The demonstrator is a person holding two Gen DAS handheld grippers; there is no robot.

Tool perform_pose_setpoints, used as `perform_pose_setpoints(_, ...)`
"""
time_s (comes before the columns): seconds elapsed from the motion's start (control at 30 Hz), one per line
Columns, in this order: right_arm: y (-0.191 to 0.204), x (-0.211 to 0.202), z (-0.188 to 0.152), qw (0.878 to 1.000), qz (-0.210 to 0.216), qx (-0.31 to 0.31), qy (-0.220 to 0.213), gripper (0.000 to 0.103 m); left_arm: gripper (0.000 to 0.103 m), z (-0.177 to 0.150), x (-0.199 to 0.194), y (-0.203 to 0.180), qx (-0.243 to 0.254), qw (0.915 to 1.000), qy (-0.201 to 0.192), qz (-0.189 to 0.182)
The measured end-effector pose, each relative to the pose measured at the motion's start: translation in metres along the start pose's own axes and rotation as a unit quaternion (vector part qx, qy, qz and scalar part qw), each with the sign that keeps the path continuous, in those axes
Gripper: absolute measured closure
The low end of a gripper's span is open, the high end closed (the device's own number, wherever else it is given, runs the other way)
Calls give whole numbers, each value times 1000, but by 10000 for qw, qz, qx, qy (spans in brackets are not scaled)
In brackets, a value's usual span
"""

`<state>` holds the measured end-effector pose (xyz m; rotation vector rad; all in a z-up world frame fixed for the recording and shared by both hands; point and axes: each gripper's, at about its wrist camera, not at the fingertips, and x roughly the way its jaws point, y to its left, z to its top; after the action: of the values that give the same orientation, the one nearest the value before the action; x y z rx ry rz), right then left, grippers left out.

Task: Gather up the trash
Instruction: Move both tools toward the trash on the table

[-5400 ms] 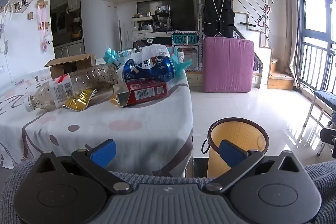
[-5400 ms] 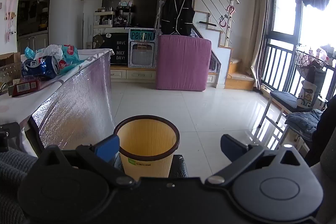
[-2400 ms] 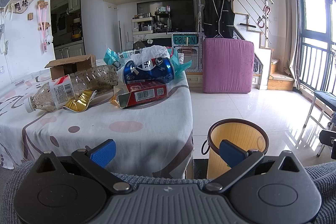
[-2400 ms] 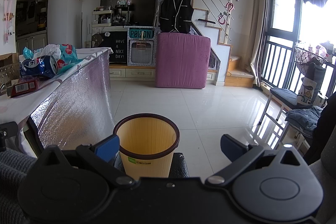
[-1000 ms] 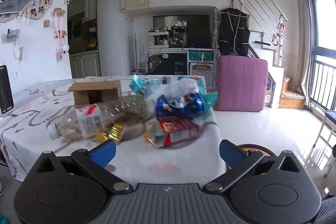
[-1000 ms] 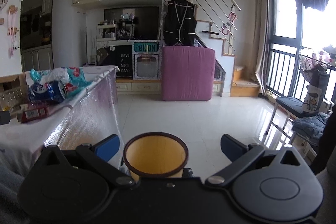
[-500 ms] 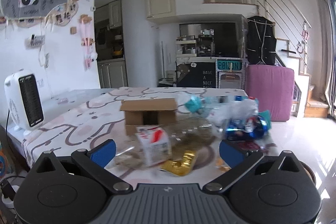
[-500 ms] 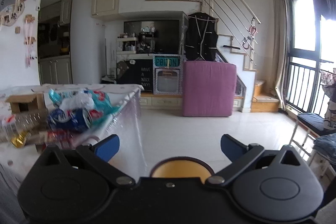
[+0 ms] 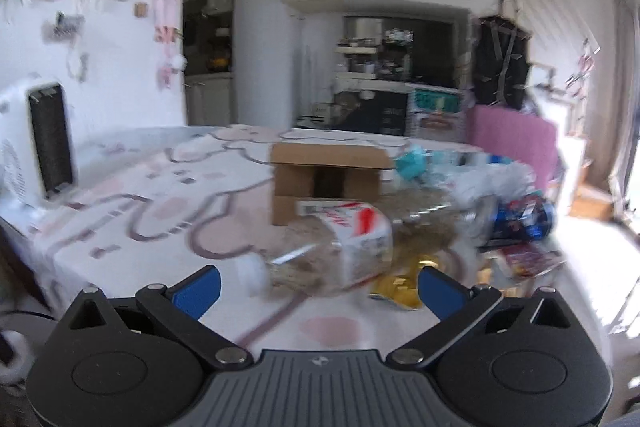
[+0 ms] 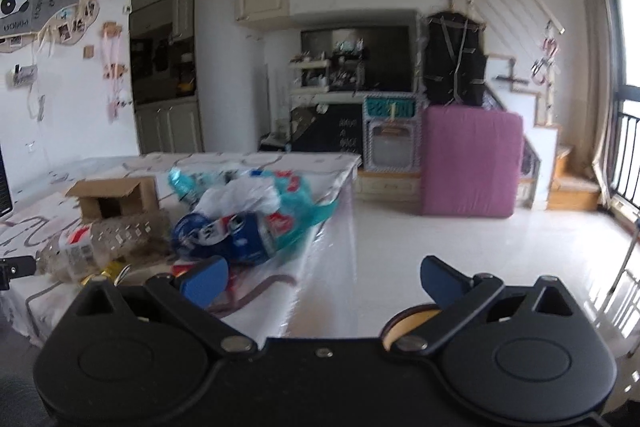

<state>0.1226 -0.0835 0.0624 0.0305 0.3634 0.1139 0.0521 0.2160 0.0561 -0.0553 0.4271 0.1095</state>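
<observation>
Trash lies in a heap on the patterned table (image 9: 168, 195). A clear plastic bottle (image 9: 340, 247) with a red-and-white label lies on its side, white cap toward me, just beyond my open left gripper (image 9: 318, 285). Behind it are a gold wrapper (image 9: 398, 289), a crushed blue can (image 9: 524, 217), a red packet (image 9: 528, 259), a white and teal bag (image 9: 480, 179) and a small cardboard box (image 9: 326, 179). My right gripper (image 10: 324, 279) is open, near the table's corner, with the blue can (image 10: 228, 233) just beyond its left finger. The yellow bin's rim (image 10: 412, 321) peeks out below it.
A white heater (image 9: 32, 143) stands at the table's left end. A pink padded block (image 10: 472, 163) leans by the stairs across the tiled floor (image 10: 500, 251). Cabinets and shelves line the far wall. A window with a railing is on the right.
Both grippers have risen from bin height to above the tabletop and swung left toward the trash. The bottle is now close before the left gripper; the bin has dropped nearly out of view.
</observation>
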Motion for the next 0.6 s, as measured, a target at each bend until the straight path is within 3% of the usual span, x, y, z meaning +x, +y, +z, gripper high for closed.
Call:
perform_pose_setpoints(0.1, 11, 14, -6, 9994, 178, 137, 248, 0, 0, -2, 4, -4, -275, 9980, 35, -568)
perform_pose_setpoints(0.2, 25, 27, -9, 9980, 492, 89, 392, 0, 0, -3, 13, -15, -459, 9956, 155, -801)
perform_pose_setpoints(0.37, 51, 43, -17, 9948, 825, -328, 505, 0, 1, -6, 38, -28, -683, 9934, 502, -778)
perform_pose_setpoints(0.6, 81, 67, -22, 9897, 1112, -625, 653, 0, 4, -4, 67, -17, -1372, 9827, 1015, -722)
